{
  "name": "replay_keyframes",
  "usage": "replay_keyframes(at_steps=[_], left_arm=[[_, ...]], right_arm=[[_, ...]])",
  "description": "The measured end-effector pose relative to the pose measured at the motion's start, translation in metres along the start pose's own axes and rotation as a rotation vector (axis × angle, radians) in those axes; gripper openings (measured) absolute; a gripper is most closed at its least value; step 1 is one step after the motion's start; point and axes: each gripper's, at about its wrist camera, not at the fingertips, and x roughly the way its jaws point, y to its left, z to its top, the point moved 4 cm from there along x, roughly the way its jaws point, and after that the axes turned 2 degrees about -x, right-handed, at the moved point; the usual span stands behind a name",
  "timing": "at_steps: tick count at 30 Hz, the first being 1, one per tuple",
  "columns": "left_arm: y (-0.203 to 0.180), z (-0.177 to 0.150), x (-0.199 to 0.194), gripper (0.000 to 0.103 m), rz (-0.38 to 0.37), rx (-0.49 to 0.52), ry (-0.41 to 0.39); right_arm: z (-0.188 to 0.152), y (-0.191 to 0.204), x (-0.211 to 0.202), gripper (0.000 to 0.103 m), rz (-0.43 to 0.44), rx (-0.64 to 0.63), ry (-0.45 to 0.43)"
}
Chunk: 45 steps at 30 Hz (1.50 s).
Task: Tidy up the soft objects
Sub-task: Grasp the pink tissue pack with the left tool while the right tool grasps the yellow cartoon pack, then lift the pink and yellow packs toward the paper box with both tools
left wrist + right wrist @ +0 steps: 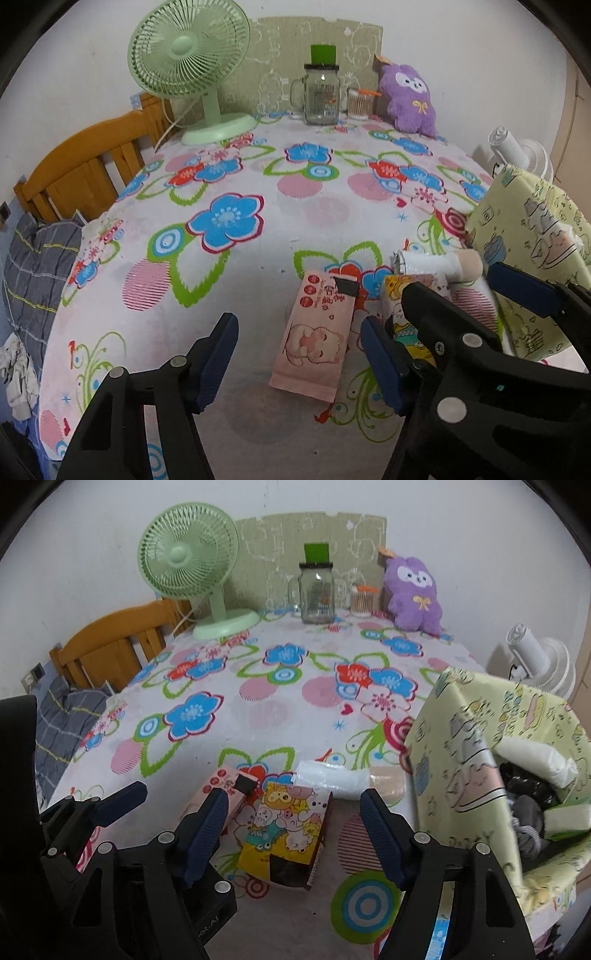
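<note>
We hold the left gripper (299, 360) over the pink tissue pack (314, 336), jaws apart and clear of it. The right gripper (295, 834) straddles the yellow cartoon tissue pack (286, 834), released, its pads not pressing the film. Both packs lie flat at the near edge of the floral tablecloth (258, 701), side by side, pink to the left. A white roll (332, 781) lies just beyond them, and the fabric storage bin (461, 746) stands to the right.

We judge the packs light, soft and compressible, with slick film that may slide under the pads. Take each across its narrow width near the middle, where the tissue stack gives body. Avoid the torn near end of the yellow pack.
</note>
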Motion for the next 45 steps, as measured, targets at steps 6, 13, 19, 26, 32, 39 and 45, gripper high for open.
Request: replay_keyframes(at_steps=[6,13,19,26,32,39,45], left_arm=[[0.001,-0.003,0.011,0.065,-0.004,0.001,0.03],[-0.001,-0.006,0.021,0.062,-0.014,-0.001,0.054],[-0.001,-0.007,0.021,0.062,-0.02,-0.004,0.053],[-0.003,-0.004,0.022,0.053,-0.042,-0.001,0.047],[-0.007,-0.001,0.023,0.041,-0.061,0.002,0.054],[-0.01,-0.002,0.02,0.039,-0.079,-0.019,0.067],[-0.013,-0.001,0.009,0.039,-0.074,-0.02,0.039]], right_arm=[[-0.004,-0.001,0.017,0.072,0.011,0.009,0.049],[-0.007,-0.002,0.03,0.067,0.018,0.011,0.084],[-0.007,0.001,0.037,0.054,0.028,0.008,0.095],[-0.004,-0.001,0.037,0.046,0.016,-0.002,0.094],[-0.003,-0.006,0.035,0.046,0.012,0.015,0.093],[-0.003,-0.008,0.029,0.046,0.022,0.022,0.085],[-0.002,-0.008,0.019,0.046,0.028,0.02,0.062]])
